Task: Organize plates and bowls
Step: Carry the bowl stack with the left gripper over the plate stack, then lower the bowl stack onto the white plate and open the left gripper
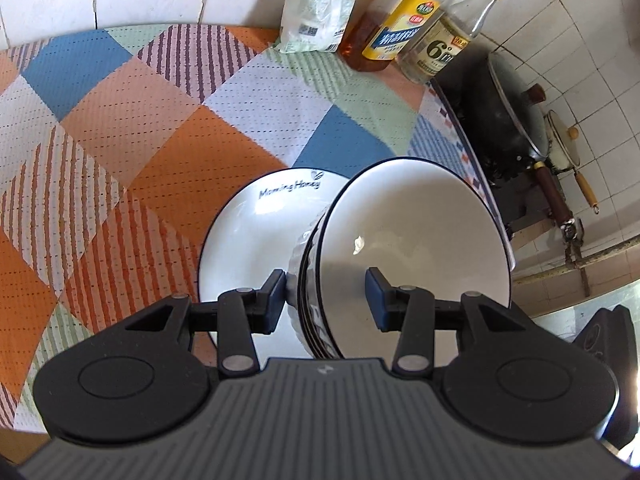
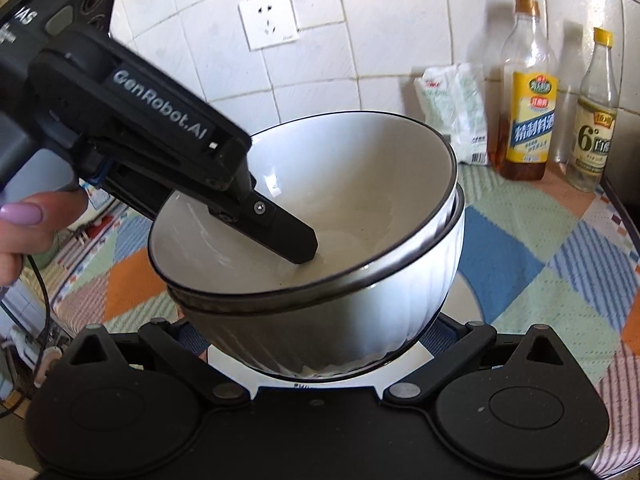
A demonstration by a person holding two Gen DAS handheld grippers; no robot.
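A stack of white bowls with dark rims sits tilted on a white plate printed "Morning Honey". My left gripper is open and straddles the near wall of the stack: one finger outside, the other inside the top bowl. In the right wrist view the bowls rest on the plate, and the left gripper's finger reaches into the top bowl. My right gripper is open, its fingertips hidden under the bowls on either side of the plate.
A patterned mat covers the table. A white bag and two bottles stand at the back by the tiled wall. A black wok hangs right of the table edge. A wall socket is behind.
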